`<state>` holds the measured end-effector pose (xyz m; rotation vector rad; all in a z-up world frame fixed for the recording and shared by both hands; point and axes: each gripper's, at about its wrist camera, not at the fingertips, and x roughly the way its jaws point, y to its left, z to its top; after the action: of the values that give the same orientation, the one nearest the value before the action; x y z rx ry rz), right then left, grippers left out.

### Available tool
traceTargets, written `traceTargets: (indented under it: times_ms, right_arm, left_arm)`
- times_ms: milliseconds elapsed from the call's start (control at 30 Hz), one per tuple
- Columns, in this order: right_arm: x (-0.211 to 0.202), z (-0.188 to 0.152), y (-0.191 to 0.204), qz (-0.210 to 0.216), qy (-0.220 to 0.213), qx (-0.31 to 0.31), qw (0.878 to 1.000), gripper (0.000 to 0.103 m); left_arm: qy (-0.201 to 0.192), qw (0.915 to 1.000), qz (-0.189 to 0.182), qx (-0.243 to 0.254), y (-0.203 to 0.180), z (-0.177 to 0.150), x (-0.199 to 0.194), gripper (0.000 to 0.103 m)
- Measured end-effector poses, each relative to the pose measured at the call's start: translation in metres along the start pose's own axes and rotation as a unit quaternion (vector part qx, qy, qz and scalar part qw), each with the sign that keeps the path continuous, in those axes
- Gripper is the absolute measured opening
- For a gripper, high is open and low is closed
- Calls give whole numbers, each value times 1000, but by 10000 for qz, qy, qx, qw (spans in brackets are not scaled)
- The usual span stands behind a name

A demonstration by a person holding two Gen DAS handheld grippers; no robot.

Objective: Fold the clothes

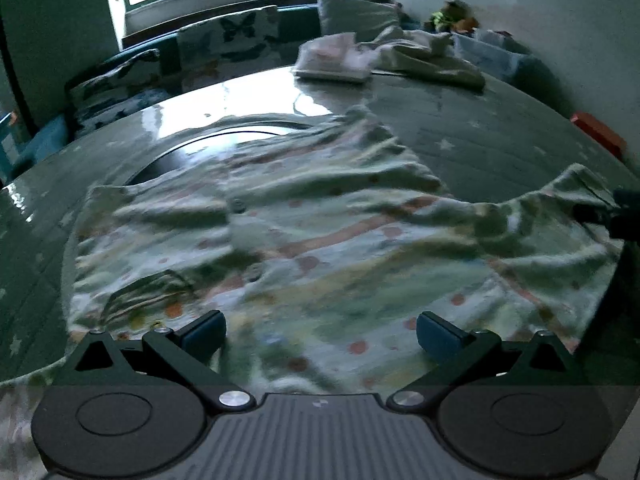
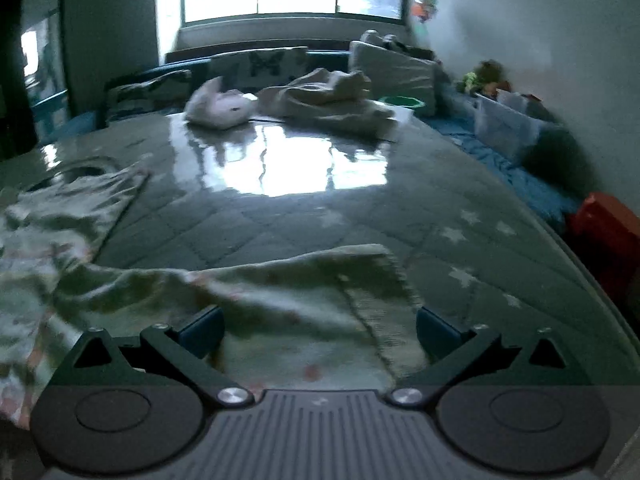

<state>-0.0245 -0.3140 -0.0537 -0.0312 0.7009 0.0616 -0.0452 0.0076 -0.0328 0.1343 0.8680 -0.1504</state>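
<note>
A pale patterned garment [image 1: 304, 236] with buttons and orange dots lies spread and wrinkled on the table. My left gripper [image 1: 320, 334] is open, its blue pads apart just above the garment's near hem. My right gripper [image 2: 320, 334] is open over the garment's right sleeve [image 2: 304, 300], whose ribbed cuff lies between the pads. In the left wrist view the right gripper [image 1: 624, 212] shows dark at the far right edge, by the sleeve end.
The table [image 2: 360, 216] has a glossy grey quilted cover with white stars. A folded pink-white garment [image 2: 220, 108] and a heap of beige clothes [image 2: 332, 100] lie at its far end. Cushions [image 2: 264, 64] and a clear bin [image 2: 508, 124] stand behind; a red box [image 2: 608, 232] at right.
</note>
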Motion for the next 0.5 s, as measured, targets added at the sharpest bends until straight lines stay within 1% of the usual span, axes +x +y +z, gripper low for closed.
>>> traceTargets:
  times_ms: [67,167,400,467,500]
  right_arm:
    - [-4,0,-5,-114,-43,63,9999,103]
    - [-2,-1,-14,-285,86,178,9994,103]
    - [2,1,-33,-378,109,567,9976,101]
    - [-1,1,-33,-264,108,631,9976,93]
    - [-2,0,-33,-213,129,646,9976,91]
  left_arm:
    - [18,10000,-46,70,-6,0,1,103]
    - [41,9998,-106,159,-13,1,4,103]
    - [66,9997,-127,216,-19,4,6,103]
    - [73,9997,-125,216,-20,5,6,103]
    - [80,9997,-125,210,-21,6,6,103]
